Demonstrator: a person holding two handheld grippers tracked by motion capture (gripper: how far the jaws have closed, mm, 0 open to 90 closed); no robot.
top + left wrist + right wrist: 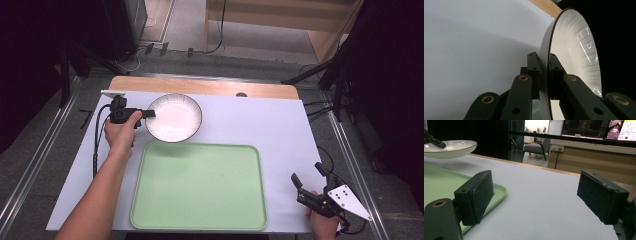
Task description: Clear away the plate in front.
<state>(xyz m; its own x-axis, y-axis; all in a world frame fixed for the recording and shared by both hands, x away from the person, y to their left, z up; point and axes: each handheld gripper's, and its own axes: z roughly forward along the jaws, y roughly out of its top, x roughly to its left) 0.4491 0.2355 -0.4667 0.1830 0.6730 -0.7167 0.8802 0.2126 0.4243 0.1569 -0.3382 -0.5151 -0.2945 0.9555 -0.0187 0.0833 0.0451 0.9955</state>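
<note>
Left gripper (150, 114) clamped on the left rim of the one round white ceramic bowl with dark rim line (175, 117). In the left gripper view one jaw sits inside the rim, the other outside, bowl wall (571, 47) pinched between them. Bowl is round, so no long axis; opening faces up. In the right gripper view the bowl (450, 148) is lifted clear of the table with a shadow beneath, roughly level. From the high view it sits above the white tabletop (260, 125), just beyond the far-left corner of the pale green rectangular plastic tray (200, 187); near rim close to the tray's far edge, can't tell if it overlaps.

Tray: one, empty, long axis left-right across the table, flat on the surface.

Right gripper (307, 177) held near the table's right front corner, right of the tray, jaws wide apart, nothing between them. Right gripper view confirms: pads (477, 196) well separated, tray corner behind the left one.

Count: one bowl, one tray, two grippers.
</note>
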